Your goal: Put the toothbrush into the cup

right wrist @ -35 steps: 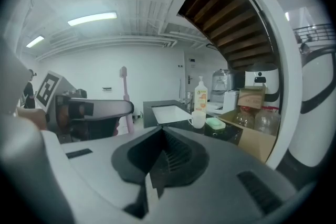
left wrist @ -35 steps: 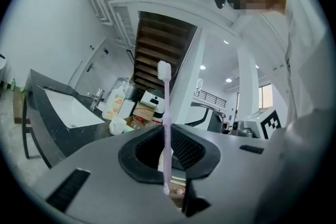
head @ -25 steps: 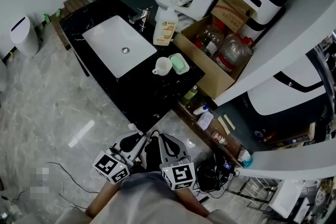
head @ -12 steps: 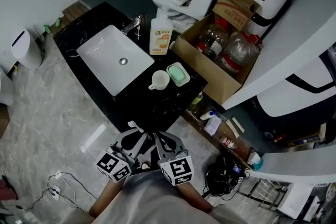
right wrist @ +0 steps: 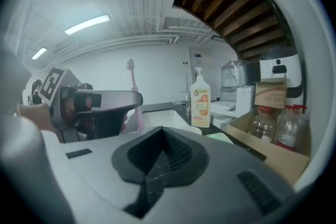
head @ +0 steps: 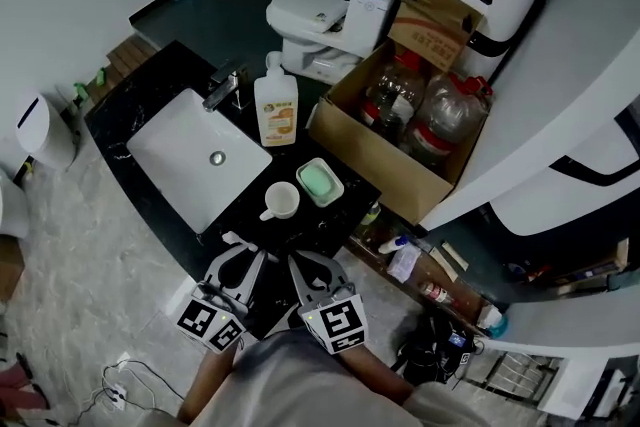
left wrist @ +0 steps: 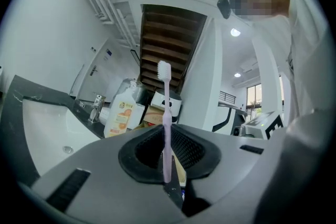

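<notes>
A pink toothbrush [left wrist: 166, 123] stands upright with its bristle head on top, clamped at its lower end in my left gripper [left wrist: 169, 178]. From the right gripper view the same toothbrush [right wrist: 134, 97] rises out of the left gripper [right wrist: 100, 107]. The white cup [head: 282, 200] sits on the black counter [head: 300, 235] beside the sink, a short way beyond both grippers. In the head view my left gripper [head: 237, 267] and right gripper [head: 312, 275] hang side by side over the counter's near edge. The right gripper [right wrist: 153, 176] has its jaws together with nothing in them.
A white sink [head: 195, 155] with a faucet [head: 222, 90] fills the counter's left part. A soap bottle [head: 276, 112] and a green soap dish [head: 320, 182] flank the cup. A cardboard box [head: 375, 155] holding bottles stands to the right, a toilet [head: 310, 20] behind.
Both grippers have travelled forward together to the counter's near edge, so the cup and sink now lie closer to them. The toothbrush stays clamped in the left gripper.
</notes>
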Demonstrator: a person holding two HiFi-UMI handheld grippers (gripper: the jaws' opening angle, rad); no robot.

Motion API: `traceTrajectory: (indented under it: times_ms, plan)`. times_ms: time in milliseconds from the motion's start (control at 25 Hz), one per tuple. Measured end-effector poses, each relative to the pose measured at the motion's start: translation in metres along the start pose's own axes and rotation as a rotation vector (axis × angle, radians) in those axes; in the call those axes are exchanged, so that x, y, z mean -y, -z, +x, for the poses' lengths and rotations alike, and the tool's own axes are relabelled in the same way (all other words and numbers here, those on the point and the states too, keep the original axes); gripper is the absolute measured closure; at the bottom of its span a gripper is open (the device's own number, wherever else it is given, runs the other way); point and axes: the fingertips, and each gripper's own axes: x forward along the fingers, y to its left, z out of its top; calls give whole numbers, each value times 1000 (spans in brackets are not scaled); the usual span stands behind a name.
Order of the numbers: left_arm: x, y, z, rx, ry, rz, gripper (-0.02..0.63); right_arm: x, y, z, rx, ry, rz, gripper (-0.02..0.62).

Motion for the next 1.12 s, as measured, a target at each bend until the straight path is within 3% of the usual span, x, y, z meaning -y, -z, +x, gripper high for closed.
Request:
traceTrajectory:
  times_ms: [400,1120]
  plan:
    - [-21,-11,45,29,-80,40,561,25,-1,26,3,-74,6,589]
    - [-63,5,97,-13,-111,105,561,58,-3,34,4,-58,11,589]
